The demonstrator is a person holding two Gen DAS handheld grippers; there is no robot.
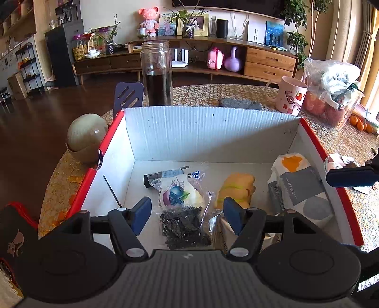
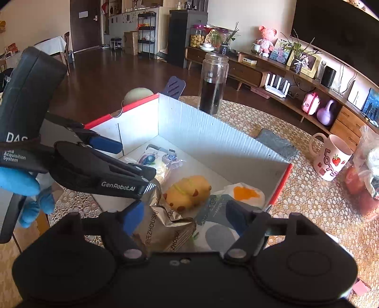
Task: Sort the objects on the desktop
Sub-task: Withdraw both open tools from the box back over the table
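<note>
A TV stand (image 1: pixel 267 59) lines the far wall, bearing a pink doll (image 1: pixel 149 20), a framed photo (image 1: pixel 197 23), a speaker (image 1: pixel 222 28) and a router (image 1: pixel 180 56).

One red-edged box (image 1: pixel 308 128) stood on the table; inside lay one blueberry snack packet (image 1: pixel 176 193), one black marker (image 1: pixel 151 179), one yellow plush toy (image 1: pixel 236 189), one tissue pack (image 1: pixel 298 187), one foil packet (image 2: pixel 163 227); outside stood one glass jar (image 1: pixel 156 73) and one mug (image 1: pixel 290 94).

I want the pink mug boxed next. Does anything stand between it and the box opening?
Nothing visible blocks it. The pink mug stands on the table just outside the box's far wall, beside a grey cloth. It only has to clear that wall; the opening above is free.
</note>
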